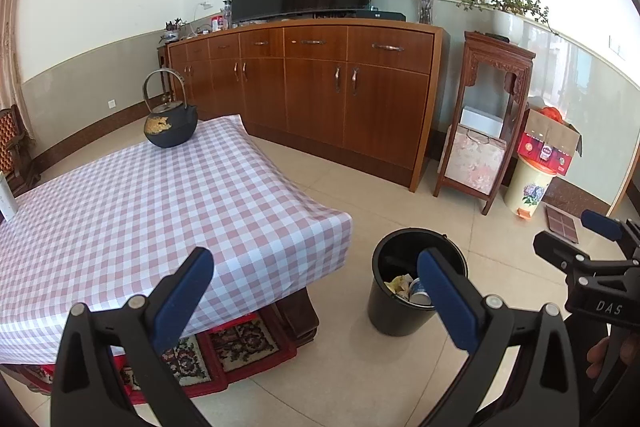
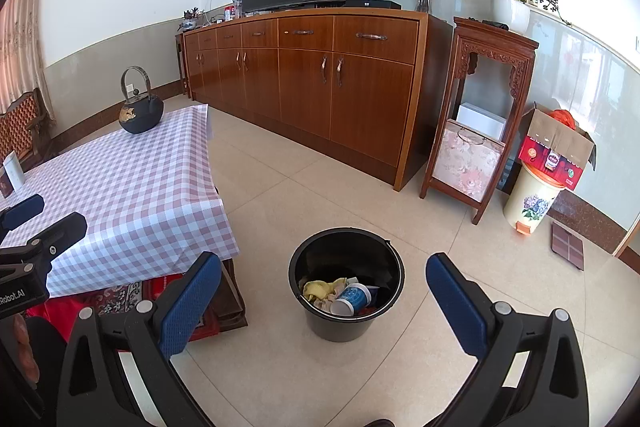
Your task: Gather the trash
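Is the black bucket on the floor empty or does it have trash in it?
Partly filled. The black bucket stands upright holding a paper cup and crumpled yellow wrappers, well below the rim.

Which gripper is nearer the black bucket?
Right. The right gripper is open and faces the black bucket head-on. The left gripper, also open, sits off to its left, by the table corner.

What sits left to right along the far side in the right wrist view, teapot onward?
Teapot → wooden sideboard → carved stand → floral bin topped by a cardboard box.
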A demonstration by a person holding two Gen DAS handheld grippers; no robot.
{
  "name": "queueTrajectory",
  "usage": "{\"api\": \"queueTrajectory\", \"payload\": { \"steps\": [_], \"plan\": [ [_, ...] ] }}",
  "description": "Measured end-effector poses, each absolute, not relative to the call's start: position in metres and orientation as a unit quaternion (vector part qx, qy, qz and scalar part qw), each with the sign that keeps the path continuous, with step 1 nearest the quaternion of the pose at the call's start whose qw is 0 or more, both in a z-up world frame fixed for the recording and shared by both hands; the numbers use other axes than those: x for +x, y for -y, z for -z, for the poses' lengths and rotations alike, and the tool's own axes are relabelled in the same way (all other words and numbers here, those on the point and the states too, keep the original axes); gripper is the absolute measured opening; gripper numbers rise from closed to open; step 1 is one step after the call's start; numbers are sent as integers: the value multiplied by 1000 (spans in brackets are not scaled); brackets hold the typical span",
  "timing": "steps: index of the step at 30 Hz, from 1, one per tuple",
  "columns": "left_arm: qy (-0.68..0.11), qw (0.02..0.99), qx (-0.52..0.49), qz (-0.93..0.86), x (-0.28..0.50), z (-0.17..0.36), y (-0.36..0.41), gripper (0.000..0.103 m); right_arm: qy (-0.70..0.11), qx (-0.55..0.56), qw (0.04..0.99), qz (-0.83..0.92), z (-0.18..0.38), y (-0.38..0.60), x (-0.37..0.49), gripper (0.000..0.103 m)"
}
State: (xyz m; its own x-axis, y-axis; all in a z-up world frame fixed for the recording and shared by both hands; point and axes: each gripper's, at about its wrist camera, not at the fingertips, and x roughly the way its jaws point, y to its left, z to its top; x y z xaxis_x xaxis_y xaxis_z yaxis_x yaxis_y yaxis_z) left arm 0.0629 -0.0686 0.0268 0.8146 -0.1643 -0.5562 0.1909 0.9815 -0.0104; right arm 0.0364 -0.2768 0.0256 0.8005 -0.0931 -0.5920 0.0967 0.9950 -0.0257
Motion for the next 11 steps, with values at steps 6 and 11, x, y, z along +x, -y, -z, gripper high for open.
{"api": "queueTrajectory", "payload": {
  "steps": [6, 11],
  "plan": [
    [-284, 954, 19, 98, 62, -25, 67, 102, -312, 3, 949, 49, -26, 275, 36, 103],
    [-293, 950, 21, 106, 64, -21, 67, 102, -312, 5, 949, 49, -26, 276, 37, 103]
  ]
}}
